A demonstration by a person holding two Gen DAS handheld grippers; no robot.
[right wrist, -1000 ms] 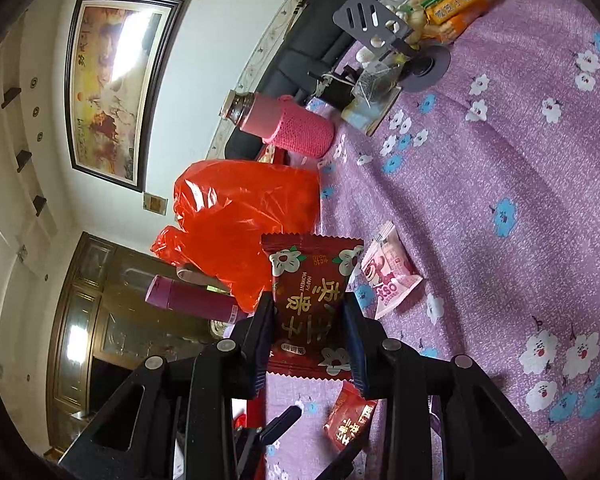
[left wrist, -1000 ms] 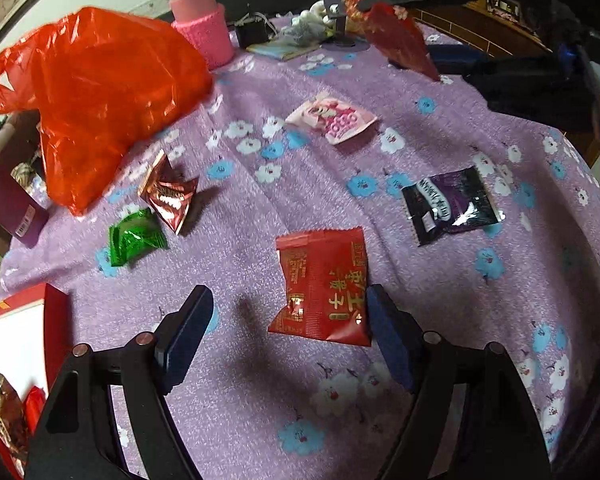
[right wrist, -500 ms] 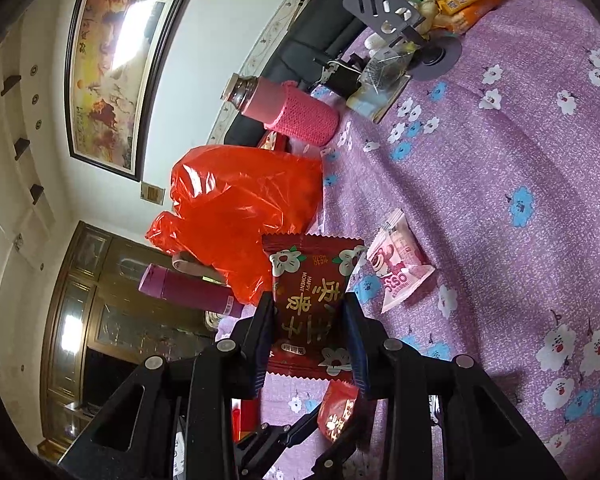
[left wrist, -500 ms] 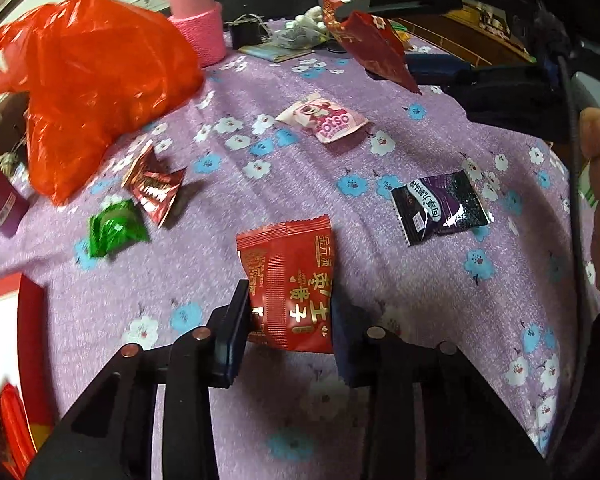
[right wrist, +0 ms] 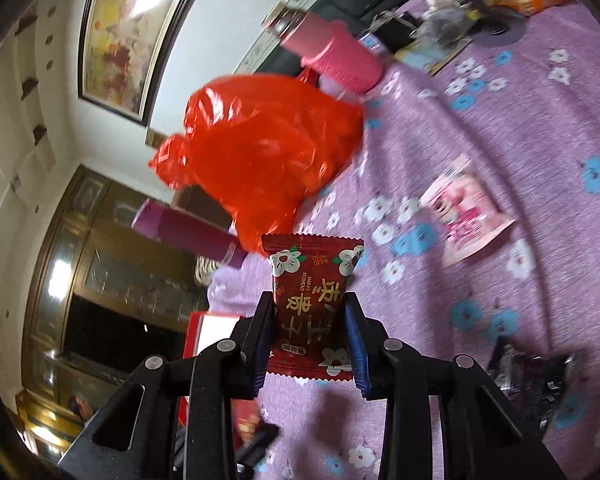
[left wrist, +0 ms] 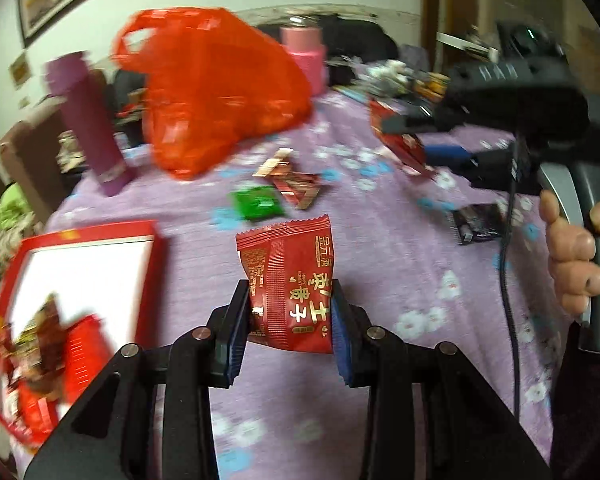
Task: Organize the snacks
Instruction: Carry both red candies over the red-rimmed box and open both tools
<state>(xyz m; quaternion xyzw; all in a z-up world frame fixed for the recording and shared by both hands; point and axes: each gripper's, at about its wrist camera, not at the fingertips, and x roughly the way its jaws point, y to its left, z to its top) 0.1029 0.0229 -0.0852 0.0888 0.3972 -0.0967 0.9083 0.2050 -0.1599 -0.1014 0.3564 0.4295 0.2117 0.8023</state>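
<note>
The left gripper [left wrist: 290,316] is clamped on a red snack packet [left wrist: 290,280], held above the purple cloth [left wrist: 400,280]. A red box [left wrist: 156,276] lies to its left, with a green sweet [left wrist: 258,202] ahead. The right gripper [right wrist: 310,334] pinches a dark red flowered packet [right wrist: 310,296], a pink packet [right wrist: 466,212] ahead to its right.

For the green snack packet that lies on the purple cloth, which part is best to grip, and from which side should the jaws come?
Grip the green packet across its puffed middle, coming from above with one jaw on each long side. It lies flat on the cloth, and the copper-red wrapper sits close at its right, so keep the jaws off that side. The picture is blurred, so its edges are uncertain.
</note>
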